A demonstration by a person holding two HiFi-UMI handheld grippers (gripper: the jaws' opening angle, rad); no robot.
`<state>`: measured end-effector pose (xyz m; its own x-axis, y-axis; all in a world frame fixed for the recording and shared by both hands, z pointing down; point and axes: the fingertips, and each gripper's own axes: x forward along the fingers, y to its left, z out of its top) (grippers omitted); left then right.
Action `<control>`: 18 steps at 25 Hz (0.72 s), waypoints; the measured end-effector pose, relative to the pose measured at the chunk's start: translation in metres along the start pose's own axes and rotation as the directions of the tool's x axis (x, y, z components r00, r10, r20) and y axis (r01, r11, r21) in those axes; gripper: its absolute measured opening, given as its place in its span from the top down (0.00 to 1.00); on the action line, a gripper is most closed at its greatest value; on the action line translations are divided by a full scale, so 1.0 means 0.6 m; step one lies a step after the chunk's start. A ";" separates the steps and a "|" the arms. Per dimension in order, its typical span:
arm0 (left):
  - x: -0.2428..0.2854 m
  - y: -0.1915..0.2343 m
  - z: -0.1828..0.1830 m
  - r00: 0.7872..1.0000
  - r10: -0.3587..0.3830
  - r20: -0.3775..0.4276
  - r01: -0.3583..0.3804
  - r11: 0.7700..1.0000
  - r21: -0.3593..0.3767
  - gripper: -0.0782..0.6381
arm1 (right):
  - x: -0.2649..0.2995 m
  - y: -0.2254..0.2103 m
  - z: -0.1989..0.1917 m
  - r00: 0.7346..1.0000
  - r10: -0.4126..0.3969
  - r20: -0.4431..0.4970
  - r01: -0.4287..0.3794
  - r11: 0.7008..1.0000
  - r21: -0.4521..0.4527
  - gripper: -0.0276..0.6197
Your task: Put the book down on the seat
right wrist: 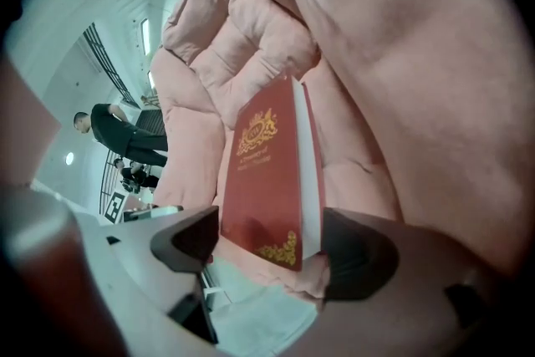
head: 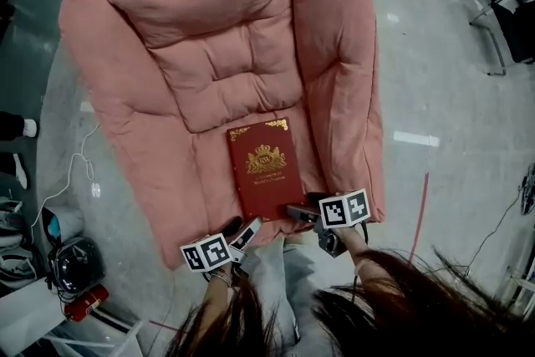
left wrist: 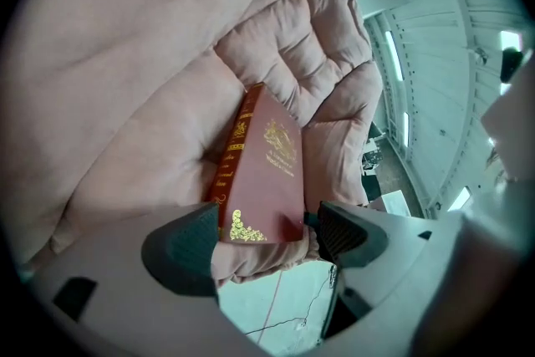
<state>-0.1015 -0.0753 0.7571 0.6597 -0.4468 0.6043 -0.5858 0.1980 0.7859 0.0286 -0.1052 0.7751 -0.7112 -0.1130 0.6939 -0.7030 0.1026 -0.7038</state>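
Jaws are standing wide apart on both the left gripper [left wrist: 266, 240] and the right gripper [right wrist: 272, 245] — neither is clamping anything. Deep red hardcover book with a gold crest [head: 266, 167] is lying flat on the pink quilted armchair's seat [head: 201, 180], close to its front lip — any nudge from a gripper risks sliding it off.

Book [head: 266, 167]: red cover, faint sheen, shiny gold print; white paper edge.
Seat [head: 167, 54]: pink quilted cloth, matt, soft.
Floor [head: 443, 96] beside seat: smooth, glossy.
Left gripper [left wrist: 266, 242] pads [left wrist: 180, 251]: dark, matt.
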 end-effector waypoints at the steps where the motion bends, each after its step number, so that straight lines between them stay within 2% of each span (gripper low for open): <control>1: -0.004 -0.007 -0.003 1.000 -0.003 0.005 0.003 1.000 0.009 0.36 | -0.007 0.002 -0.002 1.000 0.001 0.005 -0.001 1.000 -0.006 0.38; 6: -0.028 -0.039 -0.021 0.999 0.002 0.037 -0.005 0.998 0.062 0.37 | -0.046 0.015 -0.013 0.999 -0.003 0.047 0.004 1.000 -0.015 0.38; 9: -0.046 -0.055 -0.026 0.997 0.029 0.070 -0.036 0.994 0.107 0.47 | -0.075 0.022 -0.017 0.997 -0.004 0.075 0.006 1.000 -0.021 0.38; 12: -0.064 -0.076 -0.035 0.996 0.026 0.087 -0.037 0.992 0.121 0.48 | -0.102 0.031 -0.022 0.995 -0.012 0.101 0.016 0.999 -0.033 0.38; 15: -0.086 -0.094 -0.036 0.991 0.029 0.129 -0.046 0.990 0.130 0.55 | -0.127 0.047 -0.024 0.991 -0.001 0.131 0.007 0.999 -0.045 0.38; 18: -0.102 -0.116 -0.039 0.988 0.017 0.156 -0.038 0.990 0.134 0.57 | -0.149 0.066 -0.026 0.988 0.015 0.155 -0.006 0.998 -0.060 0.38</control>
<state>-0.0902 -0.0413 0.6683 0.5684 -0.5740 0.5895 -0.6684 0.0956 0.7376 0.0642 -0.0756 0.6879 -0.7118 -0.2633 0.6512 -0.6981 0.1623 -0.6974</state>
